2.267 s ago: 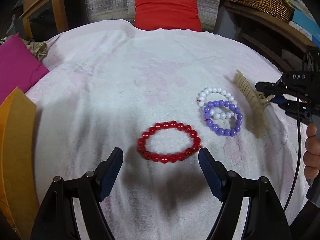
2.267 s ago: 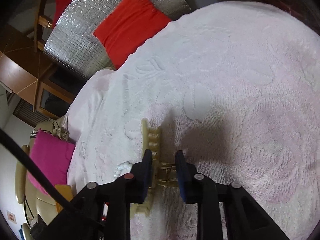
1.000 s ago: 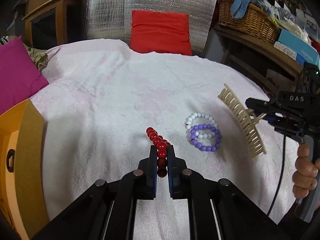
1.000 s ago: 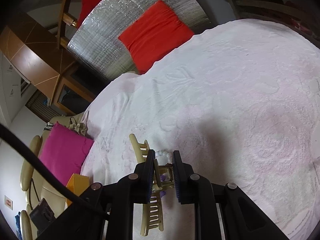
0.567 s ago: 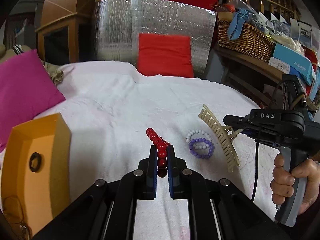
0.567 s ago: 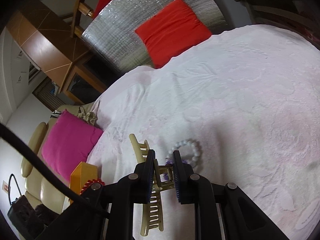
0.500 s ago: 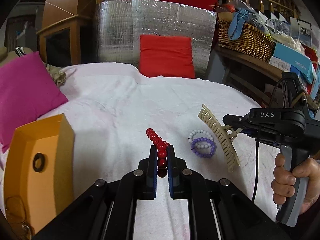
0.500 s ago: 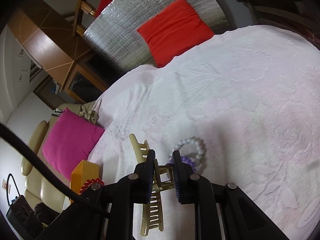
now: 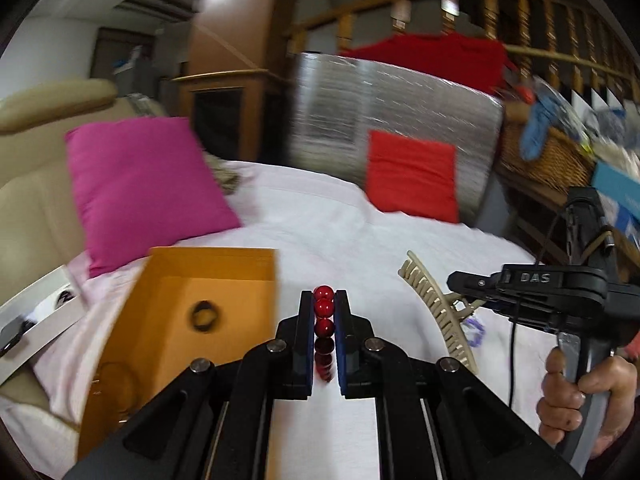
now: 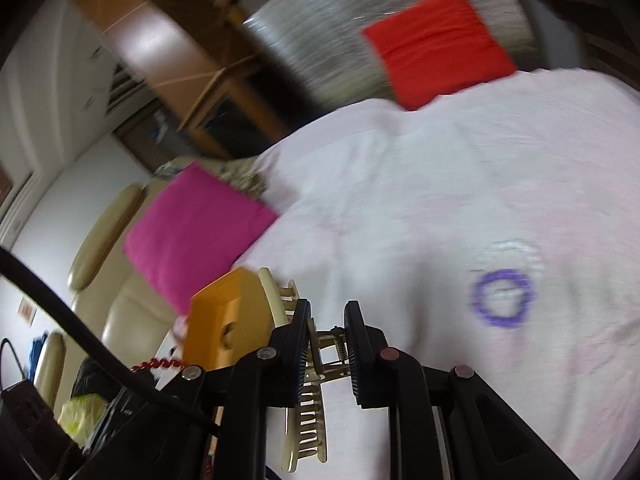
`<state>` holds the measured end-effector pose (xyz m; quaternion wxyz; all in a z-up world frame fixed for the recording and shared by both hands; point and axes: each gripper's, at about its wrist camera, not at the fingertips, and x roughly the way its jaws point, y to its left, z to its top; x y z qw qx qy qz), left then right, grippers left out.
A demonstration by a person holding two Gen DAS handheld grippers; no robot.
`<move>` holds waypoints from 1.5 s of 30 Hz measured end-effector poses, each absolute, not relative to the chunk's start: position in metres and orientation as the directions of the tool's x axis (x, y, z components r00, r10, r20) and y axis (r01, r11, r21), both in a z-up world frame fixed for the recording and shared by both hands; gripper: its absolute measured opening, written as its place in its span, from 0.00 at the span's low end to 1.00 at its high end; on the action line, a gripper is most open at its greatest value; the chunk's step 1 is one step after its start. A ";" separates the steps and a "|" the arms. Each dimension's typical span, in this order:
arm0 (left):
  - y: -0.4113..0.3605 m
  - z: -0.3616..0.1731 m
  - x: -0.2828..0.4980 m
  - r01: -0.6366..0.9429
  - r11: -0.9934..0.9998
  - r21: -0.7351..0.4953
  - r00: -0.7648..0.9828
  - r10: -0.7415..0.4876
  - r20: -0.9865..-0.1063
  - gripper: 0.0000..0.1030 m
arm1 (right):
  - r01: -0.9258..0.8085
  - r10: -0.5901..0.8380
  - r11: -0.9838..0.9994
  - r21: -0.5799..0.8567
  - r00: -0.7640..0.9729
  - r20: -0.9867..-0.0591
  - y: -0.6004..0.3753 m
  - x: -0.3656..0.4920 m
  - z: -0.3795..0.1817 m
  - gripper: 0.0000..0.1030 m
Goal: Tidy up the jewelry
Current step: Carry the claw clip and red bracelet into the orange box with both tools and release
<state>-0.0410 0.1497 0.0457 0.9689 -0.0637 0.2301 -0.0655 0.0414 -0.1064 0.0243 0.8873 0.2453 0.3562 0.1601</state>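
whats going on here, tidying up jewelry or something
A person holds a gripper in each hand over a bed. The left gripper is shut on a red bead bracelet, beside an orange box. The right gripper clamps a beige hair claw. A purple bracelet and a white bracelet lie on the bedspread.

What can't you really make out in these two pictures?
- White bracelet: right wrist view, smeared by motion blur; hidden behind the hair clip in the left view.
- Dark ring in the orange box: blurred, material unclear.
- Red bracelet: lower beads hidden between the left jaws.
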 end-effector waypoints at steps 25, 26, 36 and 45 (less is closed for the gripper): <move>0.251 -0.038 -0.001 -0.197 0.962 -0.189 0.647 -0.018 -0.763 0.09 | -0.267 0.468 0.883 0.386 0.428 -0.773 0.142 0.128 -0.032 0.19; 0.251 -0.041 0.000 -0.206 0.961 -0.183 0.637 -0.011 -0.771 0.09 | -0.266 0.452 0.890 0.369 0.420 -0.787 0.144 0.132 -0.036 0.19; 0.245 -0.057 0.008 -0.246 0.962 -0.122 0.549 0.034 -0.835 0.09 | -0.305 0.321 0.930 0.205 0.404 -0.856 0.166 0.144 -0.051 0.18; 0.247 -0.068 0.014 -0.276 0.958 -0.082 0.491 0.067 -0.868 0.29 | -0.300 0.252 0.943 0.141 0.374 -0.892 0.173 0.150 -0.052 0.18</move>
